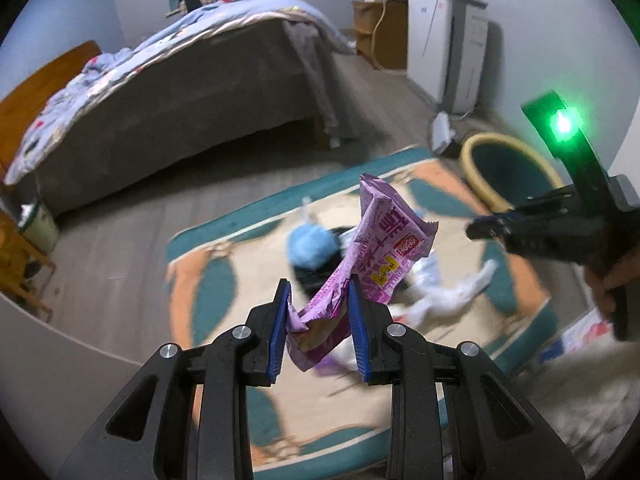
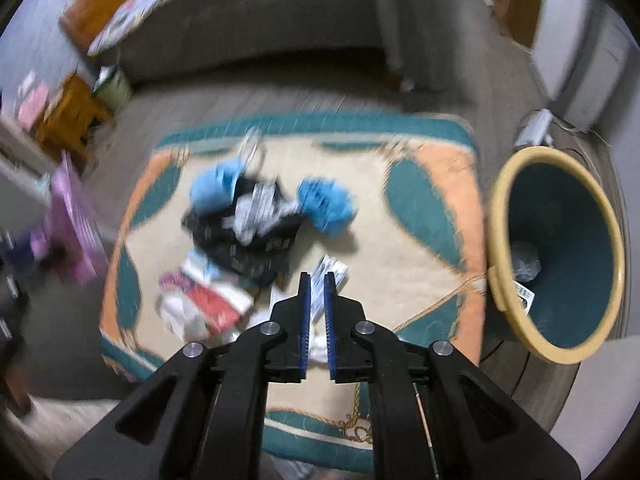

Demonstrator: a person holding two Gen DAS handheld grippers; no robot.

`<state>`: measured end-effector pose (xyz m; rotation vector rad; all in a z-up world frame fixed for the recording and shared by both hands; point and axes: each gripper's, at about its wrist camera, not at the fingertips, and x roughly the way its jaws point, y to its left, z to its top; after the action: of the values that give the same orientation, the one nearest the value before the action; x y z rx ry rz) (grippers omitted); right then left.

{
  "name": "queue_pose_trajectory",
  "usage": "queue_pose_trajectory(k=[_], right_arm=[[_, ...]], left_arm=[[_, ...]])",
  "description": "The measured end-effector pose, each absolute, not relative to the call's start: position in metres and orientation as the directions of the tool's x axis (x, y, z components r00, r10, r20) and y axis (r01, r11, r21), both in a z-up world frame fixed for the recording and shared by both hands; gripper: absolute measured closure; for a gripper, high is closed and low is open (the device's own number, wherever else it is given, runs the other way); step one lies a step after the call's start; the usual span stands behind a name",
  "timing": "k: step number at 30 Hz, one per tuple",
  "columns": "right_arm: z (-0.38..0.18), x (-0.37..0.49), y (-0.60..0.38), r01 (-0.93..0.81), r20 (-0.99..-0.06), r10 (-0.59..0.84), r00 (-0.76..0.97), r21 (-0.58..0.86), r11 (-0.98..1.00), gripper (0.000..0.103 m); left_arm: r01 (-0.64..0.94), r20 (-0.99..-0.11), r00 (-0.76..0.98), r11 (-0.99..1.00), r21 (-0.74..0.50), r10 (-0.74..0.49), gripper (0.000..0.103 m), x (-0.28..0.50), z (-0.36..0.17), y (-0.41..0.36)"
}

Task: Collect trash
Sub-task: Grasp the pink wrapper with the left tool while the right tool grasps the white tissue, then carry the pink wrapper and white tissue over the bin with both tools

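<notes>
Your left tongs [image 1: 320,300] are raised above the rug [image 1: 224,280], pointing forward and down toward the floor, with the blue pads closed in on a crumpled purple snack wrapper [image 1: 376,256]. The wrapper is pinched at its lower part and stands up tall between the fingers, clear of the rug.

Your right tongs [image 2: 317,280] hang over the near half of the rug [image 2: 420,256], aimed down at the litter. Their pads stand nearly together with only a narrow gap, and nothing is clearly caught between them; a pale wrapper [image 2: 332,270] lies on the rug just beyond the tips. From the left wrist view, the right tool shows at the right edge with your hand [image 1: 612,280] wrapped around its handle and one green light [image 1: 564,124] glowing on it.

On the rug, blurred, you have two blue fluffy lumps [image 2: 326,208], one black bag [image 2: 248,240] between them, and one red and white packet [image 2: 208,304] nearer to you. The rest of the white scraps are too smeared to count.

One yellow-rimmed bin [image 2: 556,256] sits on the floor just beside the rug's right edge, with a few bits inside it. One bed [image 1: 168,92] stands beyond the rug.
</notes>
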<state>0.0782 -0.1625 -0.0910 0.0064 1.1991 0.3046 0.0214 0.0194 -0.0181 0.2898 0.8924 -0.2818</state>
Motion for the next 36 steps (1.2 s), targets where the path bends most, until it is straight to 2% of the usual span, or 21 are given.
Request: queue_pose_trajectory(k=[1,3,5,7,8,12,14,15,16,26,36], right_arm=[[-0.102,0.076,-0.154,-0.26,-0.926,0.24,0.292,0.165,0.951,0.071],[-0.116,0.071,-0.143,-0.297,-0.94,0.225,0.256,0.145,0.944,0.059],[-0.129,0.068,-0.13,-0.342,-0.953,0.204,0.224,0.119,0.932,0.059],[-0.138,0.066,-0.121,-0.369,-0.958,0.199,0.206,0.112,0.923,0.05],[-0.144,0.064,-0.116,-0.387,-0.962,0.189,0.198,0.1,0.917,0.05],[-0.16,0.062,-0.104,-0.432,-0.974,0.106,0.199,0.01,0.902,0.05],[-0.165,0.066,-0.105,-0.424,-0.977,0.097,0.192,0.007,0.906,0.058],[-0.166,0.067,-0.106,-0.419,-0.978,0.094,0.187,0.007,0.908,0.073],[-0.165,0.069,-0.107,-0.411,-0.979,0.099,0.179,0.017,0.911,0.075],[-0.093,0.081,-0.135,-0.274,-0.921,0.208,0.33,0.118,0.955,0.077],[-0.031,0.091,-0.178,-0.184,-0.845,0.234,0.481,0.163,0.969,0.077]], left_arm=[[0.348,-0.797,0.593,0.93,0.121,-0.118,0.073,0.022,-0.022,0.025],[0.315,-0.81,0.567,0.948,0.043,-0.152,0.073,0.027,-0.029,0.035],[0.283,-0.812,0.553,0.959,-0.027,-0.186,0.073,0.034,-0.033,0.041],[0.279,-0.808,0.56,0.96,-0.024,-0.182,0.073,0.036,-0.033,0.041],[0.283,-0.81,0.558,0.959,-0.02,-0.181,0.073,0.037,-0.034,0.041],[0.291,-0.821,0.539,0.956,-0.031,-0.19,0.073,0.04,-0.042,0.04],[0.288,-0.826,0.531,0.957,-0.033,-0.188,0.073,0.044,-0.046,0.042],[0.287,-0.829,0.527,0.957,-0.035,-0.188,0.073,0.046,-0.047,0.043],[0.284,-0.831,0.523,0.958,-0.039,-0.189,0.073,0.048,-0.048,0.044],[0.285,-0.81,0.546,0.957,-0.06,-0.213,0.073,0.051,-0.041,0.045],[0.307,-0.779,0.581,0.95,-0.06,-0.237,0.073,0.049,-0.025,0.027]])
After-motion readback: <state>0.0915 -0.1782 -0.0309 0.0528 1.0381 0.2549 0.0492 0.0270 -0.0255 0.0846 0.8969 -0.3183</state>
